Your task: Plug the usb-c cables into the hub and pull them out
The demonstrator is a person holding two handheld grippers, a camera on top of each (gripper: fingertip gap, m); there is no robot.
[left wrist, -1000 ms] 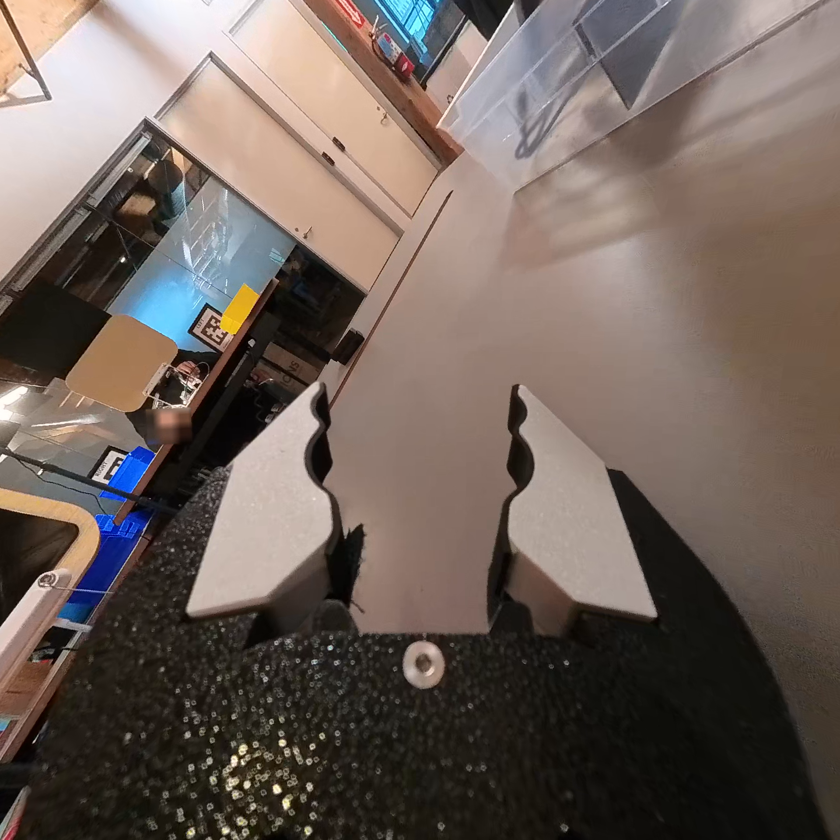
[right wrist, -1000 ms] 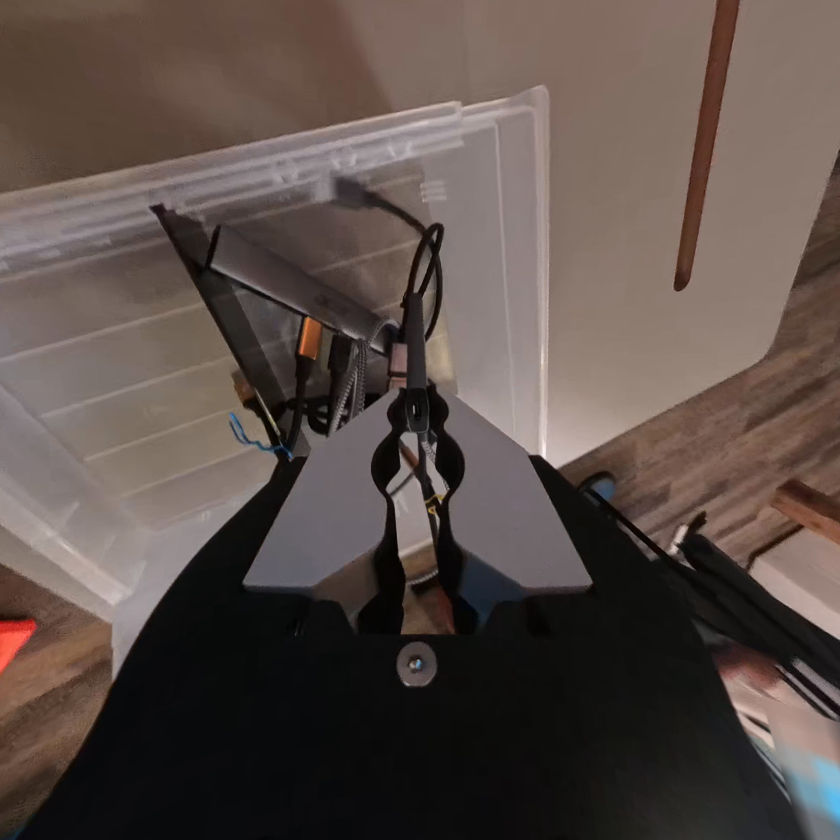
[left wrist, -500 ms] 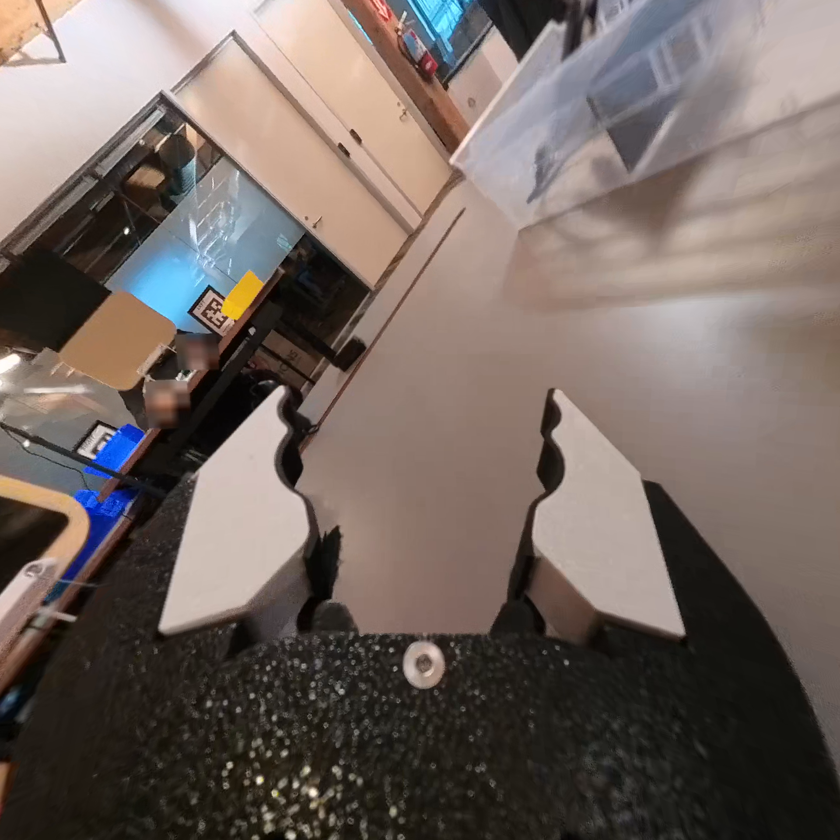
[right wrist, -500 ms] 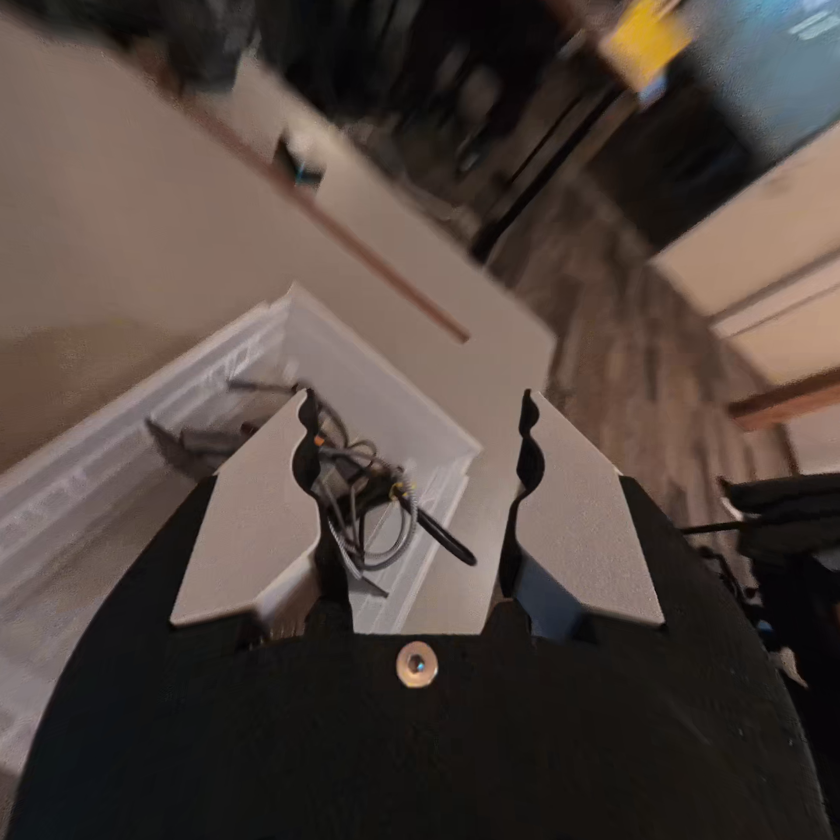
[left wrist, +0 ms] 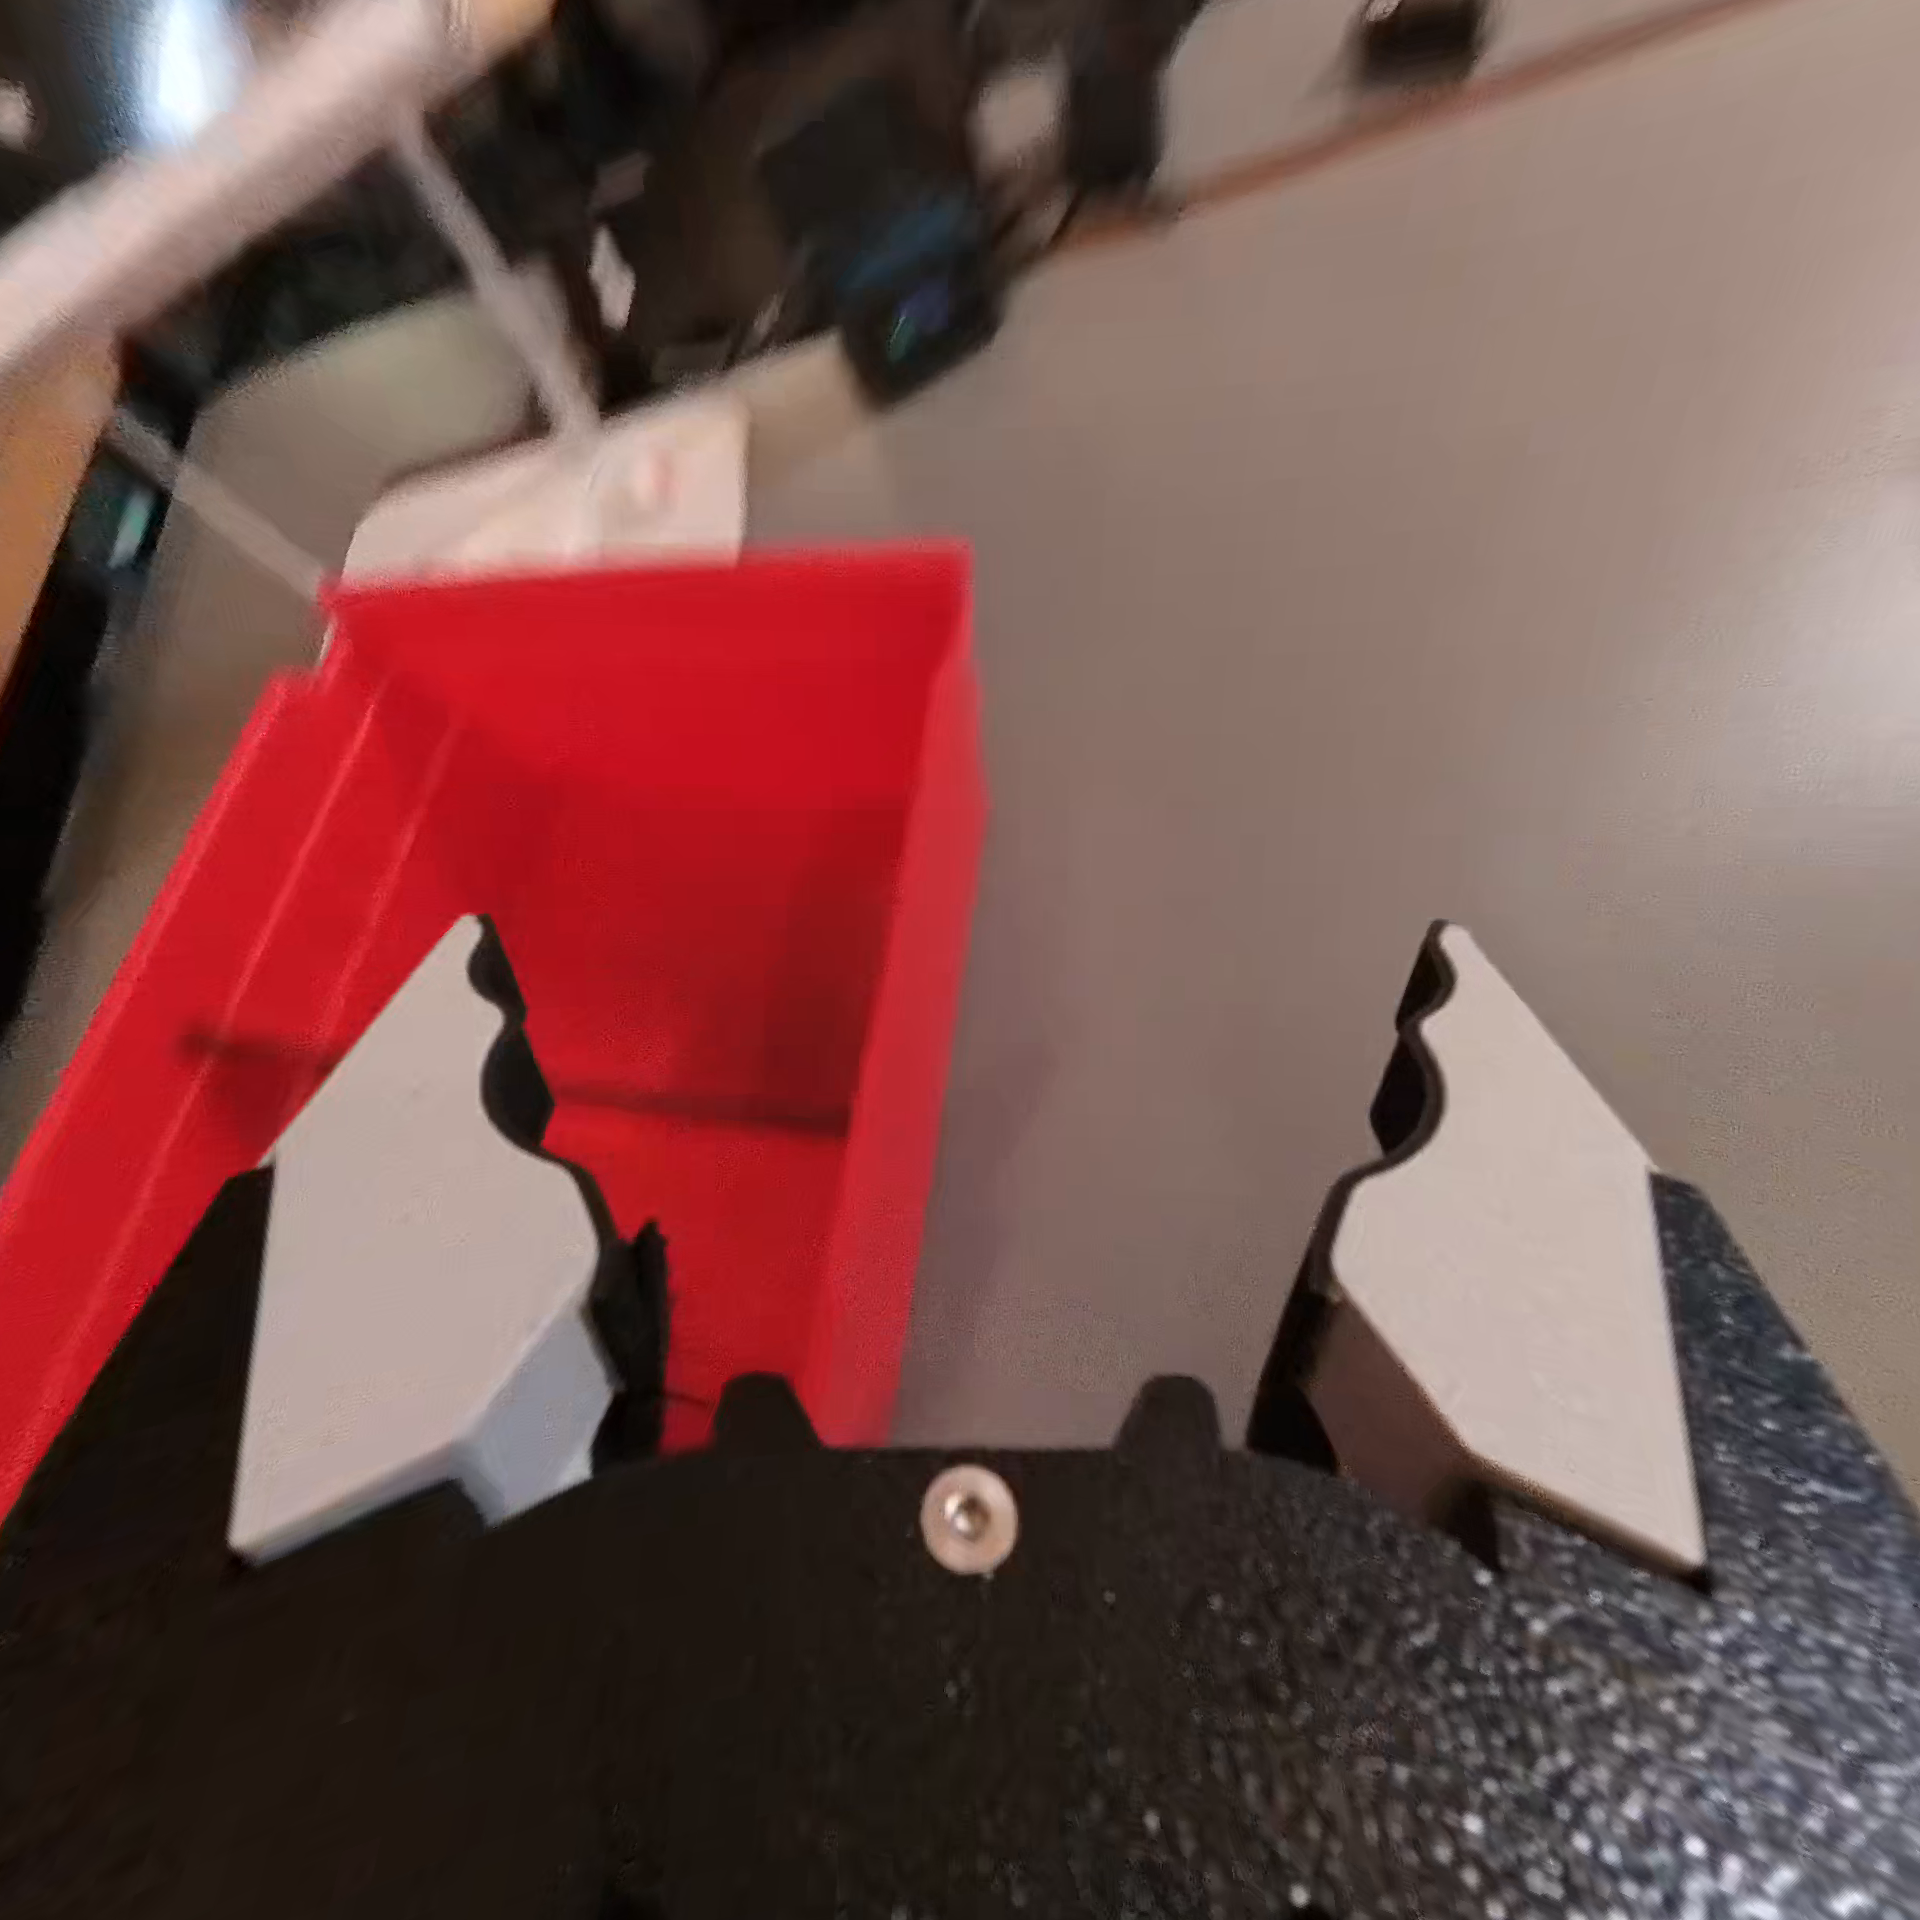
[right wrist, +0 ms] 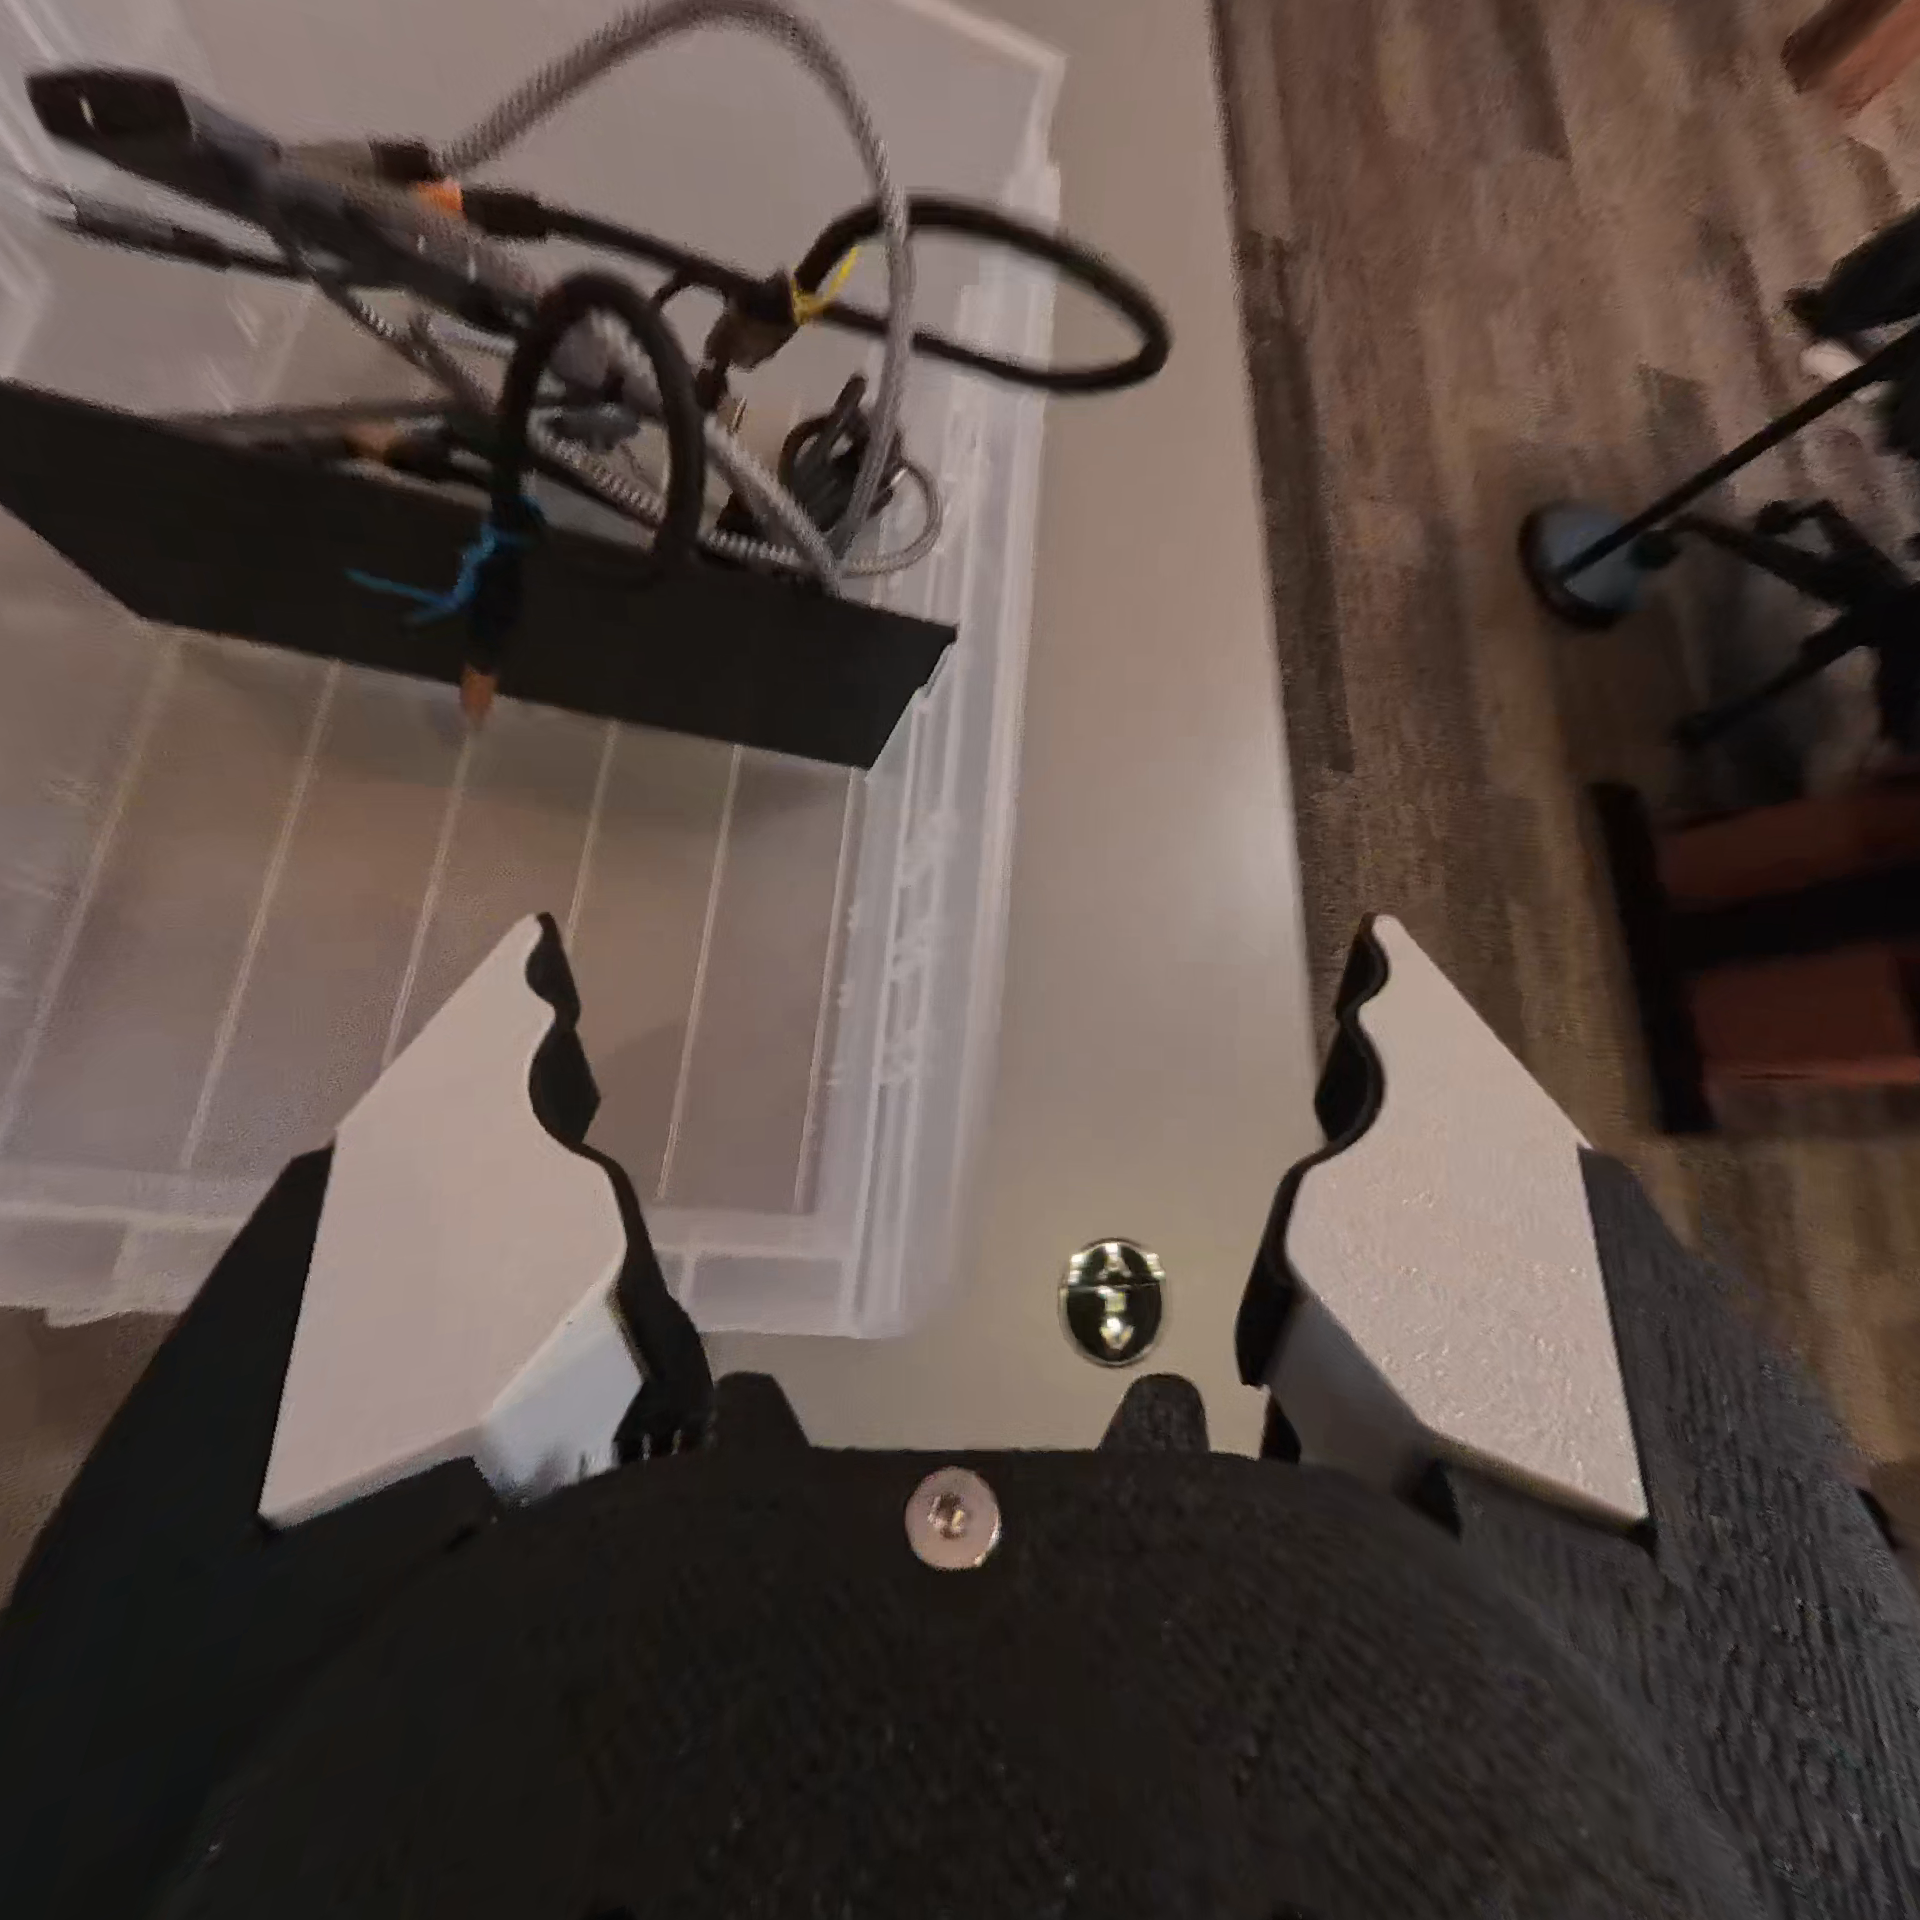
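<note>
In the right wrist view the hub [right wrist: 312, 197] lies on a black plate [right wrist: 520, 623] inside a clear plastic bin [right wrist: 935, 935], with a tangle of black and braided grey cables [right wrist: 883, 312] around it. My right gripper [right wrist: 956, 935] is wide open and empty, held back from the bin over its right rim and the table. My left gripper [left wrist: 961, 935] is wide open and empty above a red bin [left wrist: 675, 779] and the table beside it. The hub and cables do not show in the left wrist view.
The grey table [left wrist: 1455, 623] spreads right of the red bin. A small metal fitting [right wrist: 1112, 1314] sits on the table near my right gripper. The table edge and wooden floor [right wrist: 1507, 416] lie right, with a stand base [right wrist: 1590, 561] and dark furniture beyond.
My right gripper was shut on a cable plug at the hub, let it go, opened wide and pulled back from the bin. My left gripper opened wider and swung over to the red bin.
</note>
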